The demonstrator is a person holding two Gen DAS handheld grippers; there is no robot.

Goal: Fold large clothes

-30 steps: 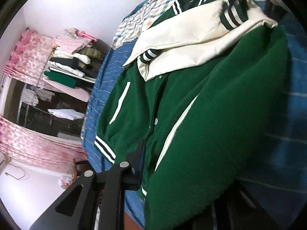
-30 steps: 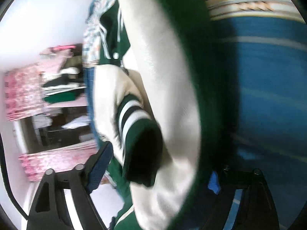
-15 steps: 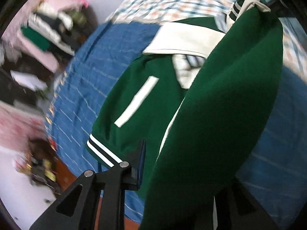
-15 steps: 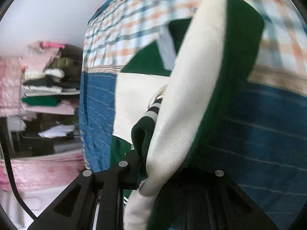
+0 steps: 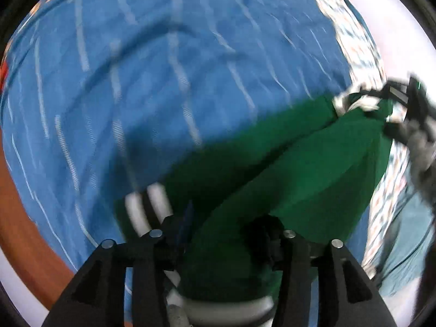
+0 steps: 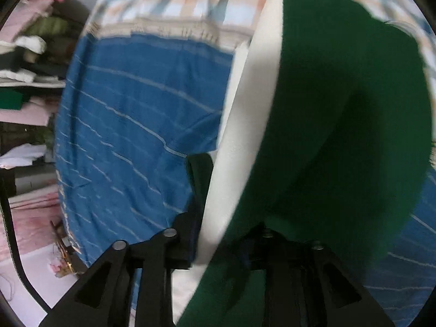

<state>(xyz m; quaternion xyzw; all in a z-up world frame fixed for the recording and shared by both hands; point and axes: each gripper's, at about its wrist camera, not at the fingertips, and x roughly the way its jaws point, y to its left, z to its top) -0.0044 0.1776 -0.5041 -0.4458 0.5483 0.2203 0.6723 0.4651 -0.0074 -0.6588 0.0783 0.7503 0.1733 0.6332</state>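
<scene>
Between both fingers point(image 5: 222, 234) point(image 6: 223, 234), green jacket point(image 5: 294, 169) edges.

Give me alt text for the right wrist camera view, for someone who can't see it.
The right gripper is shut on a green jacket with a cream sleeve, which hangs lifted and fills the right half of the blurred fisheye view. Behind it lies a blue striped bedsheet with a plaid blanket beyond, and shelves of folded clothes at the left edge.

A bed point(image 6: 130, 125) under a blue striped cover fills the frame's middle; a checked blanket point(image 6: 174, 2) lies along its top.
</scene>
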